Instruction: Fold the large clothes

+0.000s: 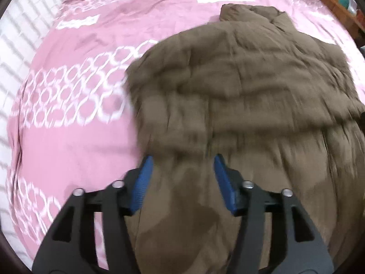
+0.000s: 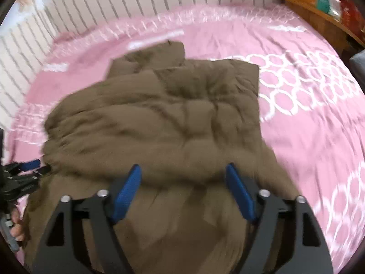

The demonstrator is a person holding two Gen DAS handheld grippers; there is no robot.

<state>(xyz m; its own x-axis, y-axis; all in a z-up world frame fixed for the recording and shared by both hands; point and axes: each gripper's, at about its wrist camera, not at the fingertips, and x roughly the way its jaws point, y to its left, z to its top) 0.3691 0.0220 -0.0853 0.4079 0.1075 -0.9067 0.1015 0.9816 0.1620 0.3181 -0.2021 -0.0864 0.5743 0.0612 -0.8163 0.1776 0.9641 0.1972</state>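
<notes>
- I am holding my left hand-held gripper [image 1: 182, 159] over the near part of a brown padded jacket [image 1: 239, 86], its blue pads [image 1: 143, 182] spread wide with nothing between them but the fabric below.
- I am holding my right hand-held gripper [image 2: 182, 169] over the same brown padded jacket [image 2: 159, 118], its blue pads [image 2: 126, 191] also spread apart and gripping nothing.
- The jacket is lying on a bed with a pink bedspread [image 1: 68, 118] printed with white rings; it is resting roughly in the middle of the bed, with its upper part folded over the lower part so a thick fold edge is running across just ahead of both grippers.
- The collar end [image 2: 159, 52] is pointing away from me toward the white slatted wall [image 2: 114, 2].
- In the right wrist view, my left hand-held gripper [image 2: 29, 166] is showing at the left edge, just beside the jacket's side.
- A wooden shelf [image 2: 319, 16] is standing past the bed's far right corner.
- Both views are blurring, so I cannot tell whether the pads are touching the fabric.
</notes>
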